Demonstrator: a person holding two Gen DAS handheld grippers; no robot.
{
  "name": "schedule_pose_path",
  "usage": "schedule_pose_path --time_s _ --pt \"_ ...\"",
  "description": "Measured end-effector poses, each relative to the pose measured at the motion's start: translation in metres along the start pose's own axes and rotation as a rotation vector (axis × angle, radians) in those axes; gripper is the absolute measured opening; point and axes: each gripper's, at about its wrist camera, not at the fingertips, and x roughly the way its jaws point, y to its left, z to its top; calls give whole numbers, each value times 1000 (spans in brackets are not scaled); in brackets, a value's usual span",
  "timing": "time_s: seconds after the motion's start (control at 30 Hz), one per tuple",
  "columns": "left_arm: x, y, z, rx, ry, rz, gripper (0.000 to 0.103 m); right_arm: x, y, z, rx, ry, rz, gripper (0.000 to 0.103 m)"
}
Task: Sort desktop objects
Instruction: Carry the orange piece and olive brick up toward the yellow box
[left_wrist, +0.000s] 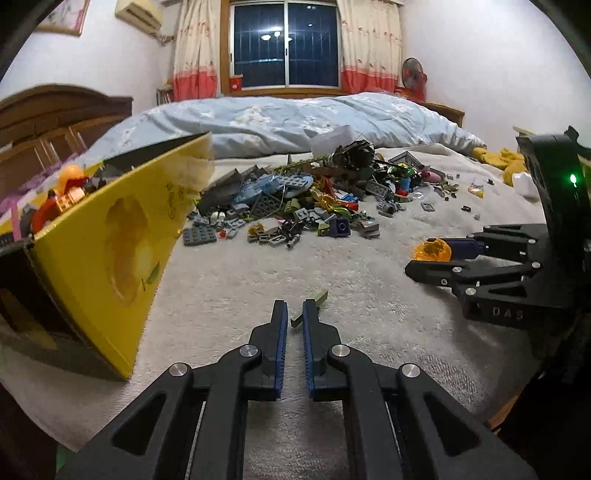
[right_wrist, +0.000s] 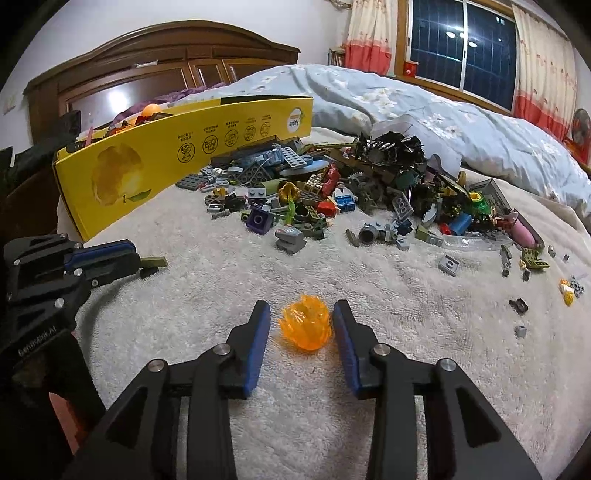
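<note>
A heap of toy bricks lies on a white towel, also in the right wrist view. A yellow box holding sorted pieces stands to the left; the right wrist view shows it too. My left gripper is shut on a thin olive-green piece, seen from the side in the right wrist view. My right gripper is open, its fingers on either side of a clear orange flame piece lying on the towel, apart from both pads. The flame piece also shows in the left wrist view.
Small loose bricks are scattered right of the heap. A light blue quilt lies behind the heap. A brown wooden wardrobe stands behind the box. The towel covers the bed surface.
</note>
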Motion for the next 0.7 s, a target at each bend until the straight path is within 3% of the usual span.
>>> schedule_pose_path --time_s 0.23,0.43,0.5,0.7 --pt "5 -12 -4 100 7 28 10 0 2 0 0 0 1 36" --pt "7 1 0 -21 9 20 4 0 3 -1 -10 -1 -4 33" --pt "2 0 2 -23 -24 25 4 0 7 -1 -39 -5 17 24" --pt "-21 -6 13 -3 -131 72 4 -5 9 -3 -51 -26 7 24"
